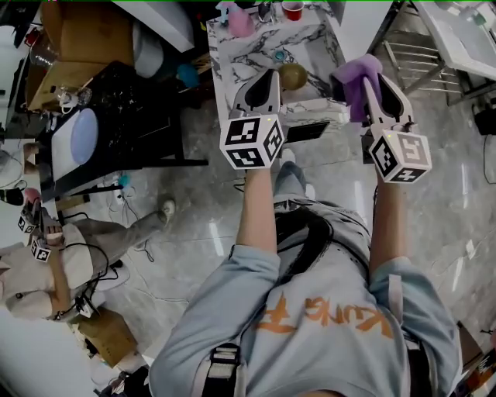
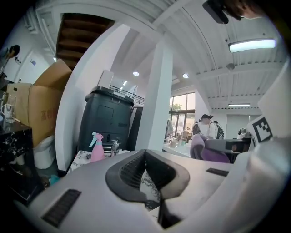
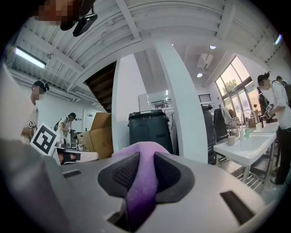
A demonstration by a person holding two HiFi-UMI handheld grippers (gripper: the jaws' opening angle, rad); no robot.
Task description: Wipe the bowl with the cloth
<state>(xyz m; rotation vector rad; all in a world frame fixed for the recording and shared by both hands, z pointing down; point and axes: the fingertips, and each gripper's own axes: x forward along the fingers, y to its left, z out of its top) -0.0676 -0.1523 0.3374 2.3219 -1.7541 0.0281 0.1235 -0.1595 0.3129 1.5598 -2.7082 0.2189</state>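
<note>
**Entry: bowl wipe, not yet begun.**

**Hazards, as I judge them**
- The bowl (image 1: 293, 75), olive and round, sits loose on the marble table (image 1: 256, 48), and neither gripper touches it. A one-handed wipe could skate it across the slick top, toward the edge or the pink spray bottle (image 1: 239, 22).
- The left gripper (image 2: 145, 154) is clenched tip to tip on nothing. It must open before it can steady the rim, and a late opening would knock the bowl.
- The purple cloth (image 1: 355, 77) is pinched by one fold only. A hard drag could pull it out.

**Pose**
- Both forearms are stretched forward, side by side.
- Both grippers are held about level, aimed out across the room rather than down.
- The right gripper (image 3: 145, 157) is clamped on the cloth, which bunches over its tips.
- In the head view the bowl shows between the two grippers.
</note>
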